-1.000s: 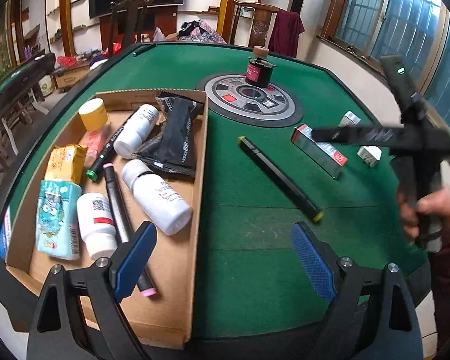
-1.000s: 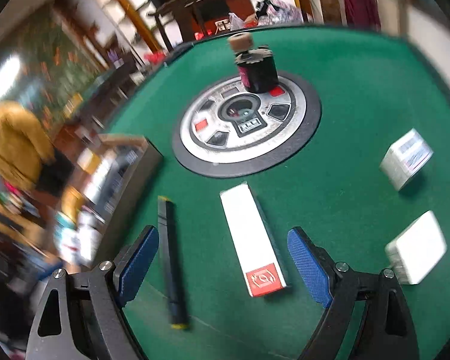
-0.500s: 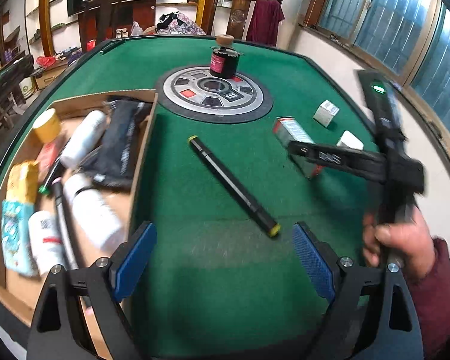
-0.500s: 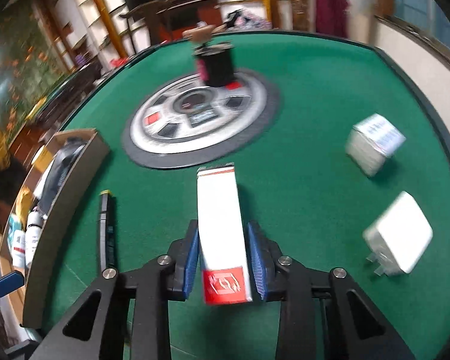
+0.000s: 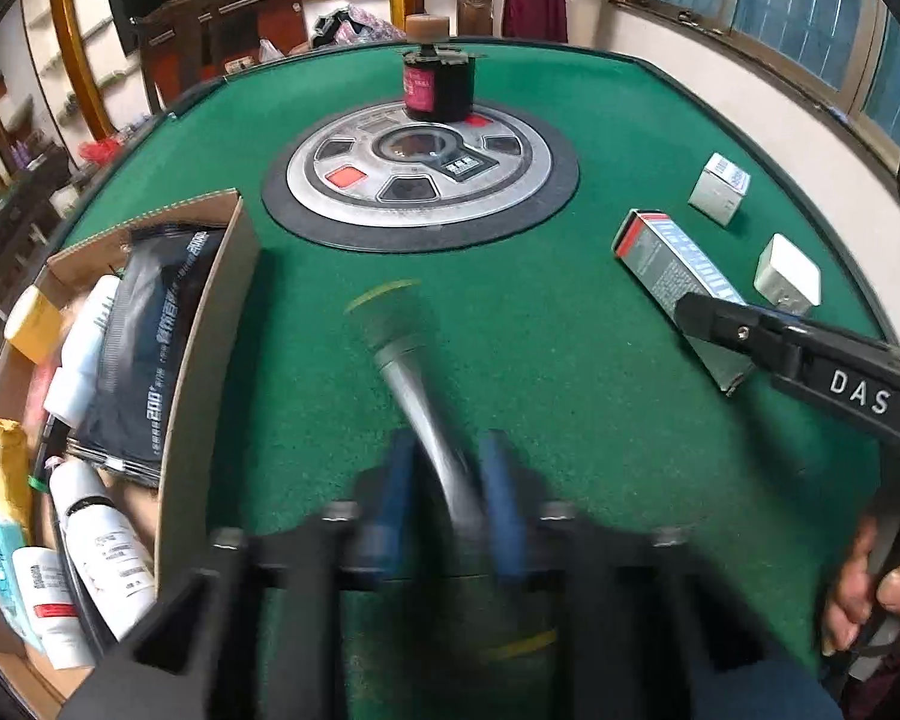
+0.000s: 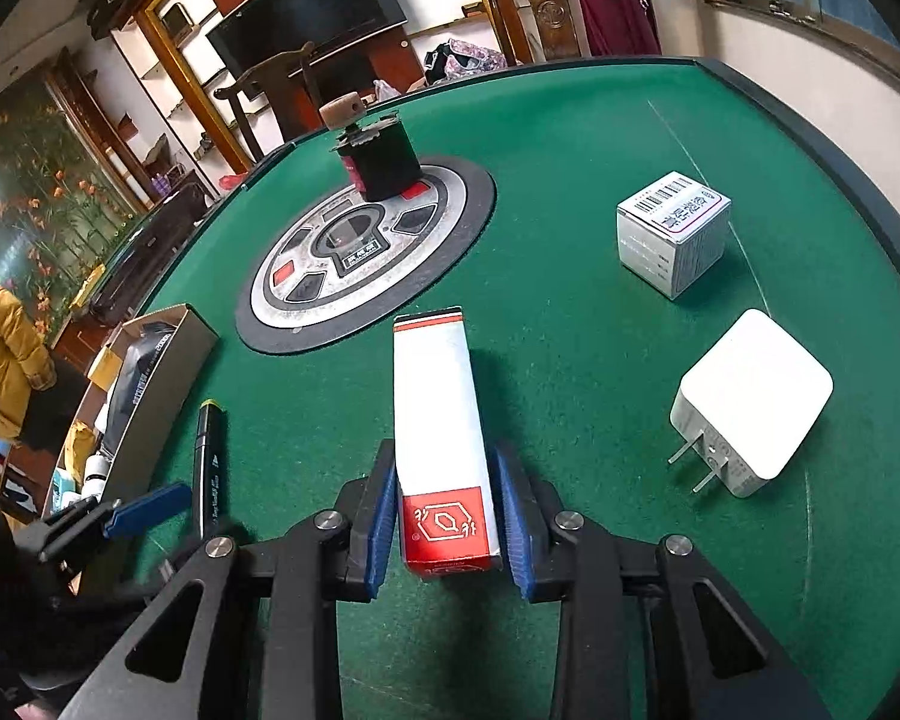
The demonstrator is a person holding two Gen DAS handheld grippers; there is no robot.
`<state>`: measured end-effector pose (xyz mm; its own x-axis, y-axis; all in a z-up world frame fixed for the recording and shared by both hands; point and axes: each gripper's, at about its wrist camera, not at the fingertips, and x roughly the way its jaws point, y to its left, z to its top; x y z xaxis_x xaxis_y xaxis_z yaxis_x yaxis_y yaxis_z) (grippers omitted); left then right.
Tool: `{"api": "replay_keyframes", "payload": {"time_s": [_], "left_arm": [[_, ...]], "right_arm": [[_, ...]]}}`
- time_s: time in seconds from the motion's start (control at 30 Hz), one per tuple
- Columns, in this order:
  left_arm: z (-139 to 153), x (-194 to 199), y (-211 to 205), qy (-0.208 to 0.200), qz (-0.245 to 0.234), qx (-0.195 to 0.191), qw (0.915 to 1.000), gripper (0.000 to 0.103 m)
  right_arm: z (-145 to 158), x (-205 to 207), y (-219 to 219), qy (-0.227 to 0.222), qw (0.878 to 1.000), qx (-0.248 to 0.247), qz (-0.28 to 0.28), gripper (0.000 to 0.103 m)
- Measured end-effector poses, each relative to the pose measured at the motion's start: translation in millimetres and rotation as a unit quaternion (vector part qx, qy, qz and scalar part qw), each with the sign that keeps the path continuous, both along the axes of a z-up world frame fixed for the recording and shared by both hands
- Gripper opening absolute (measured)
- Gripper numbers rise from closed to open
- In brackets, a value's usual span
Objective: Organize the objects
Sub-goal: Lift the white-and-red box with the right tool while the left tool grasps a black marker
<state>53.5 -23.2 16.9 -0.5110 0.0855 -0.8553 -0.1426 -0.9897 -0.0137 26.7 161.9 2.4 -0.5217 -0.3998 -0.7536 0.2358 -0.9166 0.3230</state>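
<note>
Both tongs we see clamped: left gripper [image 5: 447,495] on the marker [image 5: 417,396] (blurred) mid-table beside the cardboard box [image 5: 201,360]; right gripper [image 6: 447,516] on the red-and-white carton [image 6: 438,420] nearer the table's right edge.

Daylit room, wood all round.
Windows [image 5: 798,18] glow blue on the right wall; a dark TV [image 6: 312,6] hangs over wooden chairs [image 6: 282,90], maroon cloth [image 6: 612,6] draped on one.

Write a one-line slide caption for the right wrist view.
Right gripper clamps a red-and-white carton on the green felt table, white plug adapter and small box alongside.
</note>
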Motion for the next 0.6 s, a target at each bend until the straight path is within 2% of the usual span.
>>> {"api": "replay_keyframes", "payload": {"time_s": [0.23, 0.4, 0.5, 0.53, 0.6], "left_arm": [[-1, 6, -12, 0.004, 0.01, 0.0, 0.9999, 0.015], [-3, 8, -4, 0.023, 0.006, -0.02, 0.9995, 0.025], [-3, 6, -7, 0.025, 0.003, -0.006, 0.9997, 0.025], [-2, 6, -11, 0.023, 0.002, 0.005, 0.9997, 0.018], [-1, 7, -20, 0.016, 0.006, 0.033, 0.9993, 0.014]], "right_arm": [[0, 2, -3, 0.007, 1.0, 0.012, 0.002, 0.035], [0, 4, -8, 0.018, 0.999, 0.026, 0.003, 0.038], [-1, 4, -13, 0.026, 0.999, 0.043, 0.002, 0.038], [0, 5, -16, 0.028, 0.998, 0.054, 0.004, 0.038], [0, 6, -22, 0.032, 0.997, 0.077, 0.004, 0.035]]}}
